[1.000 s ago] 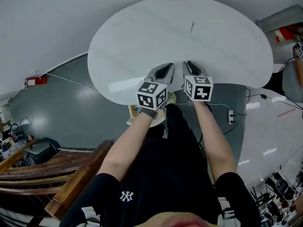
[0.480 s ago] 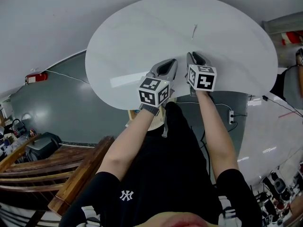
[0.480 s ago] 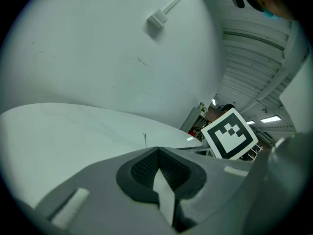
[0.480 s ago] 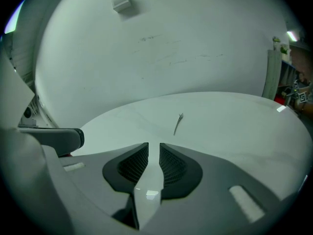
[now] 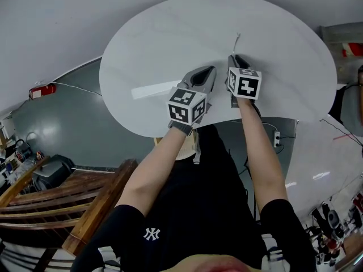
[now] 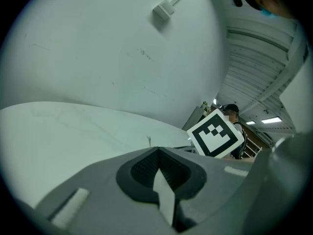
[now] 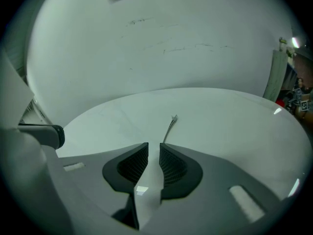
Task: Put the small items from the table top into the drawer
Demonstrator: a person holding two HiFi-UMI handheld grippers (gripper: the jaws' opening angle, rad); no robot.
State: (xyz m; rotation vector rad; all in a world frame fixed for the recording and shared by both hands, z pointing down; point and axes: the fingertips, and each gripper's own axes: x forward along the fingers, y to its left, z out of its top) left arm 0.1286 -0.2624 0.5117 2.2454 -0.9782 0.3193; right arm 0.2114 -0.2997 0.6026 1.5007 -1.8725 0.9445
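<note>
Head view showed the person's two arms reaching out over the near part of a round white bench (image 5: pixel 170 44), a claw in each hand. The right claw (image 5: pixel 234 58) pointed down at the bench top. Just beyond its tips lay the thin small item (image 5: pixel 236 41), a pale sliver alone on the white surface, toward the far middle. The left claw (image 5: pixel 211 70) hung just to the left of the right one, further from the item. Below the bench rim a power strip (image 5: pixel 276 139) lay on the grey floor (image 5: pixel 68 123)

In the right gripper view the right claw (image 7: pixel 154 145) had its jaws a narrow gap apart. They had just been opening, and nothing stood between the pads (image 7: pixel 172 165). The thin small item (image 7: pixel 169 127) lay flat on the bench (image 7: pixel 234 126) straight ahead of that gap, its near end right at the jaw tips and its far end running away and slightly right. Whether a tip touched it could not be told

In the left gripper view the left claw (image 6: pixel 157 150) had its jaws closed together at the tips, with nothing in them. Beyond it the thin small item (image 6: pixel 149 141) showed as a tiny mark on the bench (image 6: pixel 63 131), and the right claw's marker cube (image 6: pixel 215 133) stood to the right of that mark
</note>
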